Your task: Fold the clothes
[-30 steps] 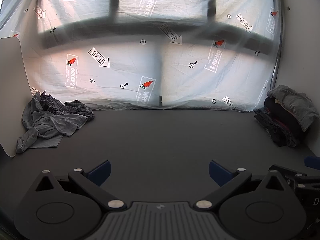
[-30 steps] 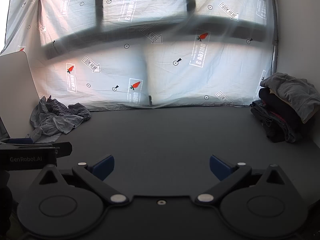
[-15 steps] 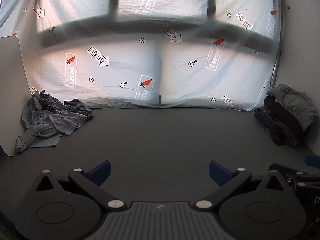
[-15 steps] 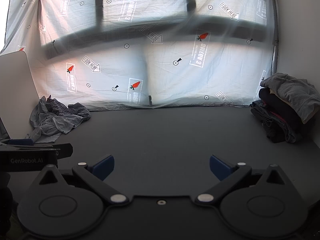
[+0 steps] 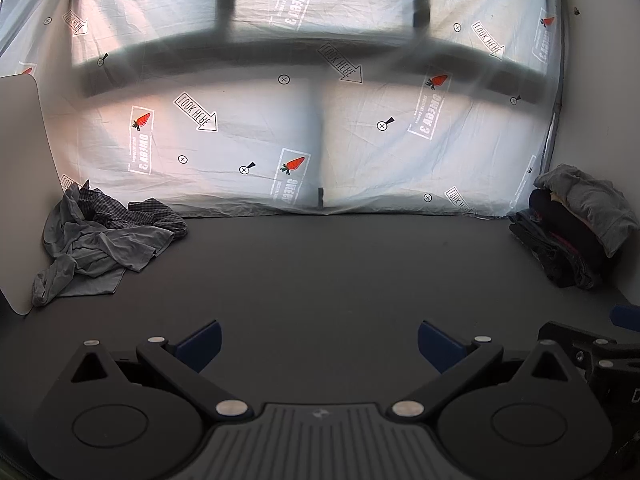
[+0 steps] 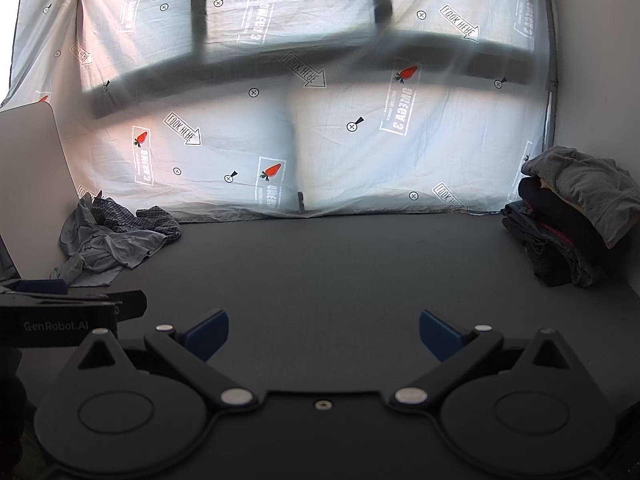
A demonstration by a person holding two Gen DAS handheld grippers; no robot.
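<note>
A heap of unfolded clothes (image 5: 100, 240), a grey shirt over a dark checked one, lies at the far left of the dark table; it also shows in the right wrist view (image 6: 112, 240). A stack of folded clothes (image 5: 576, 232) with a grey piece on top sits at the far right, also in the right wrist view (image 6: 572, 220). My left gripper (image 5: 318, 342) is open and empty above the near table. My right gripper (image 6: 324, 334) is open and empty beside it.
A white printed sheet (image 5: 320, 120) hangs behind the table. A pale upright board (image 5: 20, 184) stands at the left edge and a white wall (image 5: 592, 100) at the right. Bare dark tabletop (image 5: 320, 264) lies between the two clothes piles.
Both grippers have stayed open and almost still; the view has shifted only slightly.
</note>
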